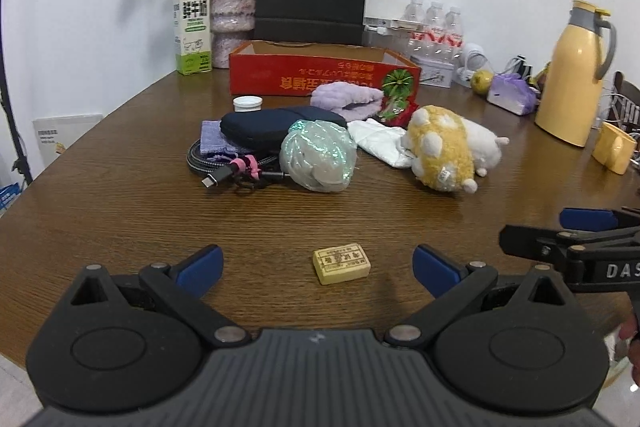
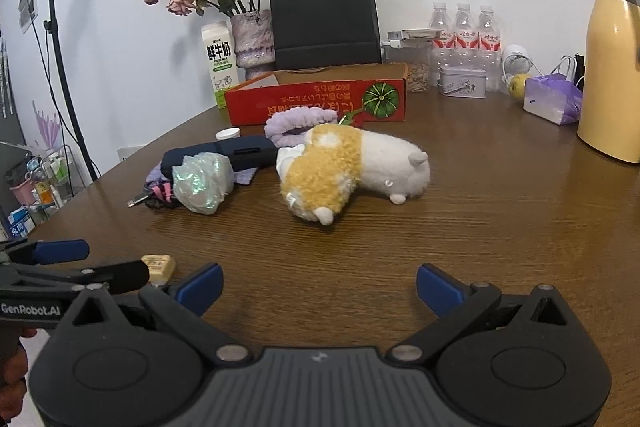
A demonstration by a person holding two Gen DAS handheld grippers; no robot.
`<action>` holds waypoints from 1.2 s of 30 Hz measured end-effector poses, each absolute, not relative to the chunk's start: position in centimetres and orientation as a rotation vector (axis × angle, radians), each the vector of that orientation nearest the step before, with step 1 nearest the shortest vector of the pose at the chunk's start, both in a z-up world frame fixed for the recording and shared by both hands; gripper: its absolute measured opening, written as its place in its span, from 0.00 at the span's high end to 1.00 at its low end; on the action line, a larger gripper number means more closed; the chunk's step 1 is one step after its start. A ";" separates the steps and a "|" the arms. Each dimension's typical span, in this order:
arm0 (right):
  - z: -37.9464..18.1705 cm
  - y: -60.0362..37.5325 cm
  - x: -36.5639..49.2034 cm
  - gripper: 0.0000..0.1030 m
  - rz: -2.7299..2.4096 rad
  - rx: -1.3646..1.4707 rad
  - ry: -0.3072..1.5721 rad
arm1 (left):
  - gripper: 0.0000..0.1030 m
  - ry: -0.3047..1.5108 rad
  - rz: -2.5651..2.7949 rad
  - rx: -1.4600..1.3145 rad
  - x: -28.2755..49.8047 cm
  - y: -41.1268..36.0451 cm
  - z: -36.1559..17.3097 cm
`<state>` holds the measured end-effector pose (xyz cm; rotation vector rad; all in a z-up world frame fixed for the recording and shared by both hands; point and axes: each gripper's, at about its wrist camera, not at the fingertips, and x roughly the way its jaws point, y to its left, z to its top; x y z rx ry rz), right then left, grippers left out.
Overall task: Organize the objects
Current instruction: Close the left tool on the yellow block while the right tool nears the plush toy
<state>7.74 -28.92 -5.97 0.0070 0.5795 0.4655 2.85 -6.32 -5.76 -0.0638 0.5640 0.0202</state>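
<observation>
Left gripper spread wide around the eraser (untouched) — right gripper released, level alongside.

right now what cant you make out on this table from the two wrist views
- Inside of the red box: both views, its front wall hides the floor.
- White cloth: right wrist view, the plush hamster covers most of it.
- Cable: right wrist view, mostly behind the iridescent bag.
- Small tan block: print too small to read; in the right wrist view the left tongs partly cover it.
- Right tongs: left wrist view, cut by the right edge.
</observation>
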 end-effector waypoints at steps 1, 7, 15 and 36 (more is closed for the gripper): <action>-6.0 -29.1 8.0 0.00 0.467 0.006 0.579 | 0.01 0.563 0.028 -0.065 3.0 -6.4 -5.9; -6.5 -30.0 9.0 0.00 0.478 0.000 0.574 | 0.02 0.567 0.067 -0.047 3.8 -7.6 -6.4; -7.2 -31.0 10.0 0.00 0.503 0.005 0.569 | 0.07 0.584 0.150 -0.045 4.5 -8.7 -7.2; -7.7 -31.2 10.1 0.00 0.533 0.025 0.575 | 0.69 0.577 0.100 -0.069 4.6 -9.4 -6.9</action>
